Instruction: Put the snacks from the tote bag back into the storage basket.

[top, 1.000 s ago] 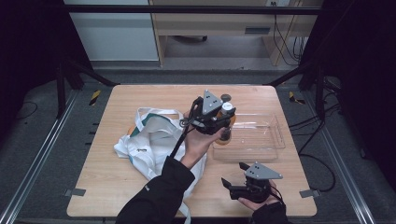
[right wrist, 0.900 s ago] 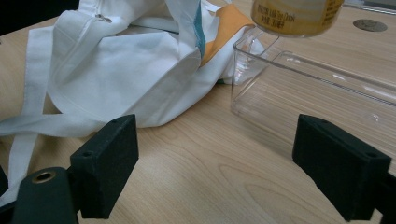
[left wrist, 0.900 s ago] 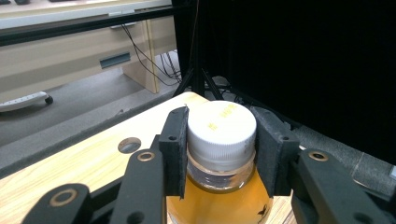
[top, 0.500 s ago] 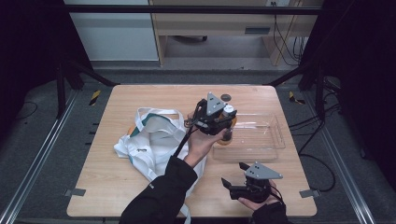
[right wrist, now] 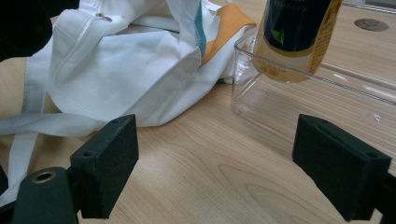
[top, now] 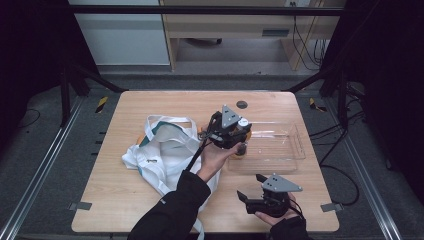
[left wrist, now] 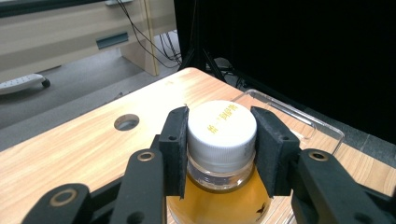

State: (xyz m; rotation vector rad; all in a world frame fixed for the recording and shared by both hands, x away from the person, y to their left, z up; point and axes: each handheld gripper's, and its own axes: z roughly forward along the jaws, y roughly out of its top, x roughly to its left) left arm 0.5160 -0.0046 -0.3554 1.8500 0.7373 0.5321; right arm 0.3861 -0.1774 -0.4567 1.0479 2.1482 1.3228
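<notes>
1. We had the left gripper [left wrist: 219, 154] clamped on the white cap of the amber bottle [left wrist: 219, 196].
2. That bottle hung over the left end of the clear plastic tray [top: 280, 162], toward the tabletop's right edge.
3. We kept the right gripper [right wrist: 215, 158] wide open and empty near the front edge.
4. The white tote bag [top: 160, 150] lay left of the tray.

The left gripper [top: 241, 146] holds a bottle [top: 240, 150] over the clear tray [top: 295, 150], beside the white bag [top: 165, 152].
</notes>
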